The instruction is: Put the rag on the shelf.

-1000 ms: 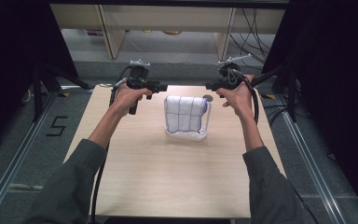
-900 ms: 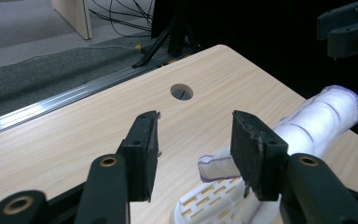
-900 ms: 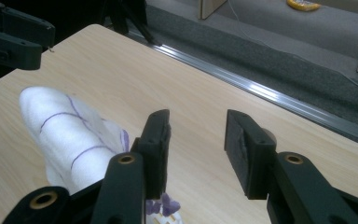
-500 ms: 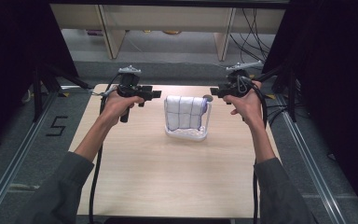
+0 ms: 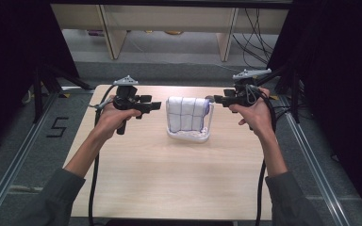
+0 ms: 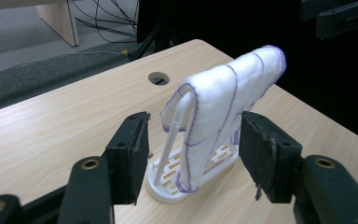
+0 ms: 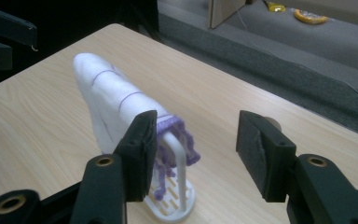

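A white cloth (image 5: 186, 113) with purple grid lines hangs folded over a white plastic rack (image 5: 188, 135) at the middle back of the wooden table (image 5: 169, 179). My left gripper (image 5: 156, 106) is level just left of it and points at it. Its jaws have just been opening, and nothing is between its pads. The left gripper view shows the cloth (image 6: 223, 107) and the rack's rail (image 6: 175, 126) beyond my left gripper (image 6: 193, 154). My right gripper (image 5: 217, 99) is just right of the cloth (image 7: 107, 102), beside the rack (image 7: 177, 158), jaws also just opening and empty.
A round cable hole (image 6: 158, 78) sits in the tabletop behind the rack. Wooden shelf legs and loose cables (image 5: 257, 28) are on the floor beyond the far edge. A "5" mark (image 5: 59, 126) is on the floor at left. Dark frames flank both sides.
Both hands have drawn outward, away from the cloth's two ends, and both pairs of jaws have widened. The cloth stays draped on the rack.
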`<state>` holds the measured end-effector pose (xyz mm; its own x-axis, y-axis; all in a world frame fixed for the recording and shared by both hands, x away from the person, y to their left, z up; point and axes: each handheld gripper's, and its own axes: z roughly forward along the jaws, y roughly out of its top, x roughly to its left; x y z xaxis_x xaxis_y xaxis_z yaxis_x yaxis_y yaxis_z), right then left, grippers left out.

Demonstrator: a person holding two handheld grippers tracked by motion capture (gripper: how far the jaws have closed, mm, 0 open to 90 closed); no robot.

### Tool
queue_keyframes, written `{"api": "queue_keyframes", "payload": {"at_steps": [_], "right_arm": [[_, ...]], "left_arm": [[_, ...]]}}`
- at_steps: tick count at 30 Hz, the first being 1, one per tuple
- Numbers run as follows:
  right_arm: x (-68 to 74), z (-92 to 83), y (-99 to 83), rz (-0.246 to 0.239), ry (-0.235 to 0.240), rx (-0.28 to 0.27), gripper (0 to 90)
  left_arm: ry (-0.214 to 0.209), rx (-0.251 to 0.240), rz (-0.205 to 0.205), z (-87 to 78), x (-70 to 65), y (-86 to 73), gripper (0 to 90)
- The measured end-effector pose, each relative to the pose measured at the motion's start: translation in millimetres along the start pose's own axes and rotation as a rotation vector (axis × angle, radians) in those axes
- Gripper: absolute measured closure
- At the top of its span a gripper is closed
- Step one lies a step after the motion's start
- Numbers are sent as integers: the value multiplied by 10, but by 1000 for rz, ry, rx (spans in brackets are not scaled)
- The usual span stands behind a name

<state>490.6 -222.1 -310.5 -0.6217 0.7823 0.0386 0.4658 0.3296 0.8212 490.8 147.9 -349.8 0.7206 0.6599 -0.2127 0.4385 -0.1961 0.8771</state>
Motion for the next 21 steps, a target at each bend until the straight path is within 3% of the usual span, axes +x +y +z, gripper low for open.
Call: {"api": "queue_keyframes", "payload": {"at_steps": [9, 10, 11, 13, 14, 16, 17, 21], "right_arm": [[61, -79, -186, 15, 21, -14, 472], [82, -84, -206, 35, 22, -17, 470], [77, -94, -222, 21, 20, -12, 466], [98, -96, -259, 39, 32, -15, 452], [89, -101, -268, 18, 31, -15, 446], [134, -110, -302, 41, 33, -26, 436], [130, -120, -314, 24, 37, -21, 430], [162, -143, -370, 31, 36, -34, 412]], "left_arm": [[-21, -4, 7, -101, -133, -170, 397], [-23, -6, 5, -106, -136, -190, 391], [-22, -8, -2, -112, -142, -210, 387], [-31, -12, -5, -119, -148, -244, 381], [-36, -17, -6, -125, -157, -267, 381], [-37, -11, -3, -141, -172, -298, 375], [-47, -16, -8, -142, -178, -317, 374], [-49, -15, -6, -172, -209, -387, 366]]}}
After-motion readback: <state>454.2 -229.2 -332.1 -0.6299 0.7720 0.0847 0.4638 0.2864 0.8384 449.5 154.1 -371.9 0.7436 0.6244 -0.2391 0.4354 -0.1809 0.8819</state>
